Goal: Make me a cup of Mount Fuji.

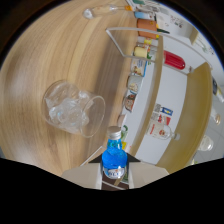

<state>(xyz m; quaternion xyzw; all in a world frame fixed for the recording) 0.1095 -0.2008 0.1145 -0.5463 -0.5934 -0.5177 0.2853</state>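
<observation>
Blue liquid bottle (114, 159), silver cap, pinched between tongs (114, 176); ice-filled glass (72, 108) beyond.

Beyond the tool, a wooden worktop (60, 55) carries a row of jars and bottles (142, 50) along a white wall (165, 95); a red canister (174, 60) sits behind them.

The hand-held gripper (114, 176) clamps a small bottle of blue liquid (114, 156) between both fingers. Just beyond it a clear glass of ice (70, 107) stands on the wooden tabletop (55, 55), with more bottles (142, 50) lined up farther off.
</observation>
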